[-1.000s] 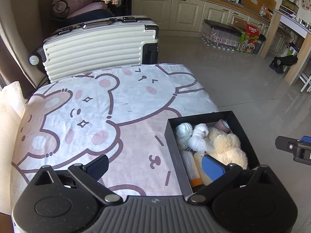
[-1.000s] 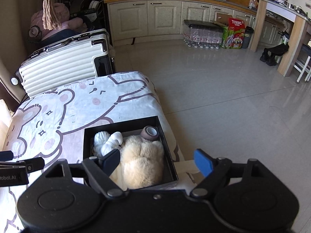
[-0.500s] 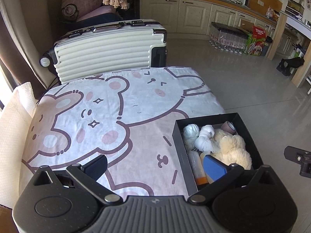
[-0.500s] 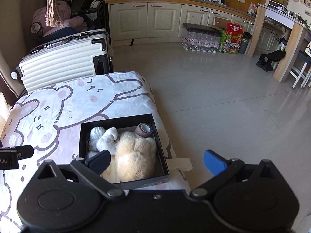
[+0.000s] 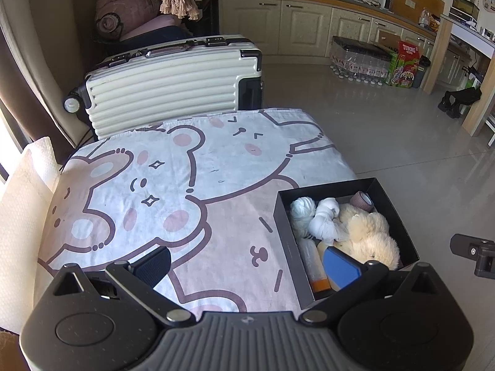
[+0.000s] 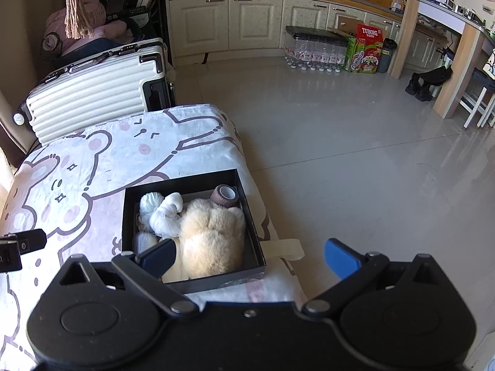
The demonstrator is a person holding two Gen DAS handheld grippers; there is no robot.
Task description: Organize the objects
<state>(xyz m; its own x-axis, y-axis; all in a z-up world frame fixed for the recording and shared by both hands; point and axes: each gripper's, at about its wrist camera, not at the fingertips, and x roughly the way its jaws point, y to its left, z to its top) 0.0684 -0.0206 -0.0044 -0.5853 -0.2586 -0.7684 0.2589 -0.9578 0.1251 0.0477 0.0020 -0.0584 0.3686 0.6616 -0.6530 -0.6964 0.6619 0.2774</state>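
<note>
Black box [image 6: 191, 281]: open-topped, rectangular, set on the desk at the near right corner of the cartoon-bear cloth [image 5: 173, 185], its right side close to the desk edge.

Contents, all inside the box:
- Cream plush toy [image 6: 213, 241], the largest item, filling the right and near part.
- White knotted cloth bundle [image 6: 164, 219], left of the plush and touching it.
- Pale ball of yarn [image 6: 150, 202], in the far left corner, beside the bundle.
- Brown roll of tape [image 6: 224, 196], in the far right corner, lying on its side with the open core showing.
- Slim bottle with an orange cap [image 5: 312, 262], lying along the left wall, cap toward the near end; seen in the left wrist view only.

Left tongs [image 5: 247, 266]: blue-padded fingers wide apart, nothing between the pads; the right finger hangs over the near end of the box, the left finger over bare cloth.

Right tongs [image 6: 247, 255]: jaws have just been opening and now stand wide apart, empty; the left finger sits over the near left part of the box, the right finger out past the desk edge, above the floor [image 6: 355, 154].

Surroundings: white ribbed suitcase [image 5: 167, 89] on its side behind the desk; cream kitchen cabinets [image 6: 247, 21] along the far wall.
</note>
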